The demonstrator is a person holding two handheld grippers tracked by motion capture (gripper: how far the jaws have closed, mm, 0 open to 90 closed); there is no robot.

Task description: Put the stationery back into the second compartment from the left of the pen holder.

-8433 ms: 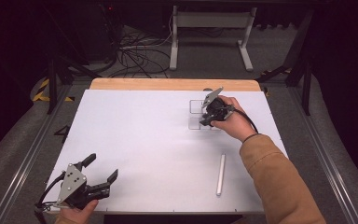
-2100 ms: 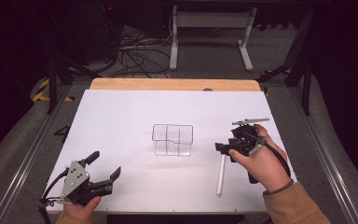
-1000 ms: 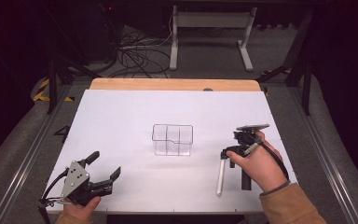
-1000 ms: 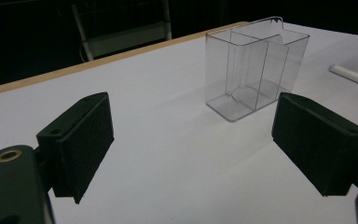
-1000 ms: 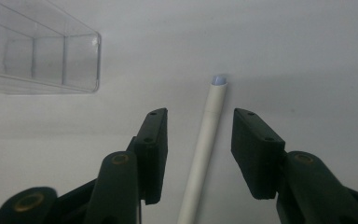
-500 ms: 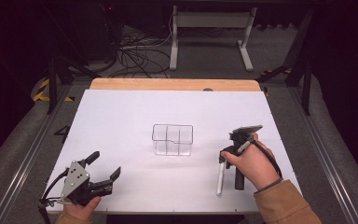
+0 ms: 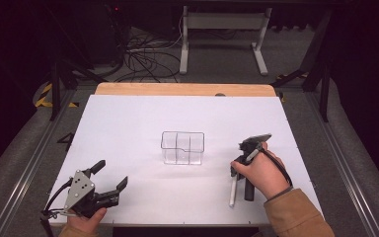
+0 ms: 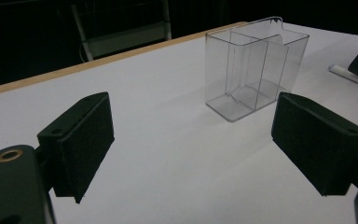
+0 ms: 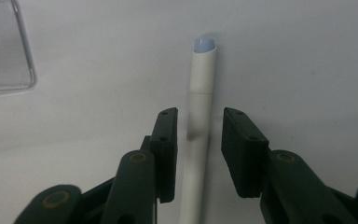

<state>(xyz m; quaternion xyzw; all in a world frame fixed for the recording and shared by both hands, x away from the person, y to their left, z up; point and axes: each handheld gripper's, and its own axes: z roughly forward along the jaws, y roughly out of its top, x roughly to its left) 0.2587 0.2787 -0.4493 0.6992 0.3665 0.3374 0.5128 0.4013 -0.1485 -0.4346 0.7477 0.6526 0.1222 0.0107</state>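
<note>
Right tool [image 9: 193,154] has just been closing, narrow astride the white pen [image 9: 200,112] but not gripping; lift and drop into clear organizer [image 7: 182,147] remain.

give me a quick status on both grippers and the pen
Right gripper over white pen, jaws closing astride it, gaps both sides. Left gripper open, idle. Clear box apart, nothing blocking.

Pen [image 9: 200,140]: smooth white plastic, slight sheen. Organizer box [image 7: 182,147] beside it: clear glossy plastic. Table [image 7: 128,123]: matt white top, pale wood far edge.
</note>
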